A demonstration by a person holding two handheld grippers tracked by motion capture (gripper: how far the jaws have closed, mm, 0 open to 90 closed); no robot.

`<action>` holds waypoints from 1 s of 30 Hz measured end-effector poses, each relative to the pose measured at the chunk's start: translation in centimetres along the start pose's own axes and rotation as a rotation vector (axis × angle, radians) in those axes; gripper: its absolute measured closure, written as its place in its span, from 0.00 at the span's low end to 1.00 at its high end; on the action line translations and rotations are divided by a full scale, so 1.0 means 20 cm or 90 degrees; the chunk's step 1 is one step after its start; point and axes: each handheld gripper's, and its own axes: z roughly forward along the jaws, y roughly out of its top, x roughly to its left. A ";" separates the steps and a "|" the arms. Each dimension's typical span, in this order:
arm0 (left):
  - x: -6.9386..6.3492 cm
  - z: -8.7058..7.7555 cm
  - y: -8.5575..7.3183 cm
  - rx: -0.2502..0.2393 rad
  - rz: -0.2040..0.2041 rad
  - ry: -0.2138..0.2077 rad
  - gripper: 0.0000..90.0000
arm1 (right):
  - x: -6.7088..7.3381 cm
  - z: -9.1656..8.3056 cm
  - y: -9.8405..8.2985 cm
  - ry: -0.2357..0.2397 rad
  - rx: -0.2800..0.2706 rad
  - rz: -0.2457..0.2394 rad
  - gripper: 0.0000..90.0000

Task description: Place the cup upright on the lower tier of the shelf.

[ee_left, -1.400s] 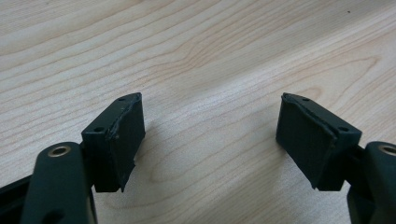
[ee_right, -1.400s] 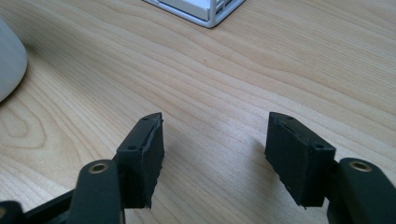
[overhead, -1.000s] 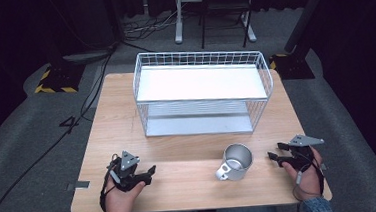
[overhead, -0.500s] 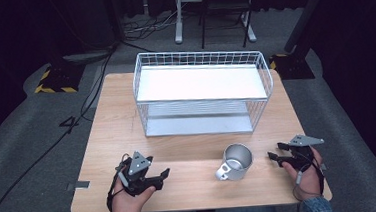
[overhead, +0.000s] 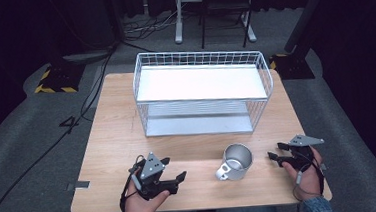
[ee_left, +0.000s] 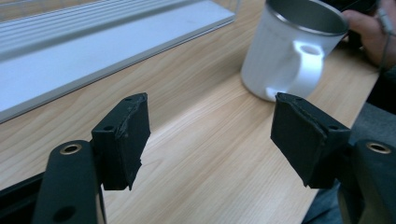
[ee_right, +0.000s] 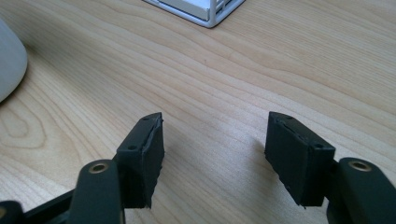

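Note:
A metal mug (overhead: 236,160) stands upright on the wooden table (overhead: 113,136), its handle turned toward the near left. In the left gripper view the mug (ee_left: 292,51) sits ahead and to the right, handle facing the camera. My left gripper (overhead: 173,169) hovers open left of the mug, a short gap away, with nothing between its pads (ee_left: 122,140). My right gripper (overhead: 275,158) rests open just right of the mug, its jaws pointing at it. In the right gripper view the mug's side (ee_right: 8,58) shows at the left edge and the gripper (ee_right: 215,156) holds nothing.
A white wire basket (overhead: 202,92) with an upper white shelf and a lower tray stands at the middle back of the table. Its lower tray (ee_left: 93,56) lies ahead of my left gripper. Black cables run over the grey floor at the left.
My left gripper has moved right toward the mug and lifted a little. The right gripper and the mug have stayed where they were.

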 end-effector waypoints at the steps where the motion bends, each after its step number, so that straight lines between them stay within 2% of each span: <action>1: -0.01 0.01 0.00 -0.002 0.001 -0.005 0.32 | 0.00 0.00 0.00 -0.001 0.000 0.000 0.42; 5: -0.05 0.07 0.03 0.000 0.005 -0.035 0.31 | 0.00 0.00 0.00 -0.002 -0.001 -0.001 0.42; 8: -0.07 0.09 0.04 0.001 0.012 -0.041 0.31 | 0.00 0.00 0.00 -0.003 -0.001 -0.002 0.42; 9: -0.10 0.11 0.05 0.003 0.018 -0.047 0.32 | 0.00 0.00 0.00 -0.002 -0.001 -0.002 0.42; 11: -0.12 0.13 0.05 0.006 0.026 -0.051 0.32 | 0.00 0.00 0.00 -0.002 -0.001 -0.001 0.42; 22: -0.20 0.20 0.05 -0.001 0.027 -0.058 0.33 | 0.00 0.00 0.00 -0.001 -0.001 0.000 0.42; 30: -0.27 0.33 0.07 0.016 0.039 -0.074 0.34 | 0.00 0.00 0.00 0.000 0.000 0.000 0.42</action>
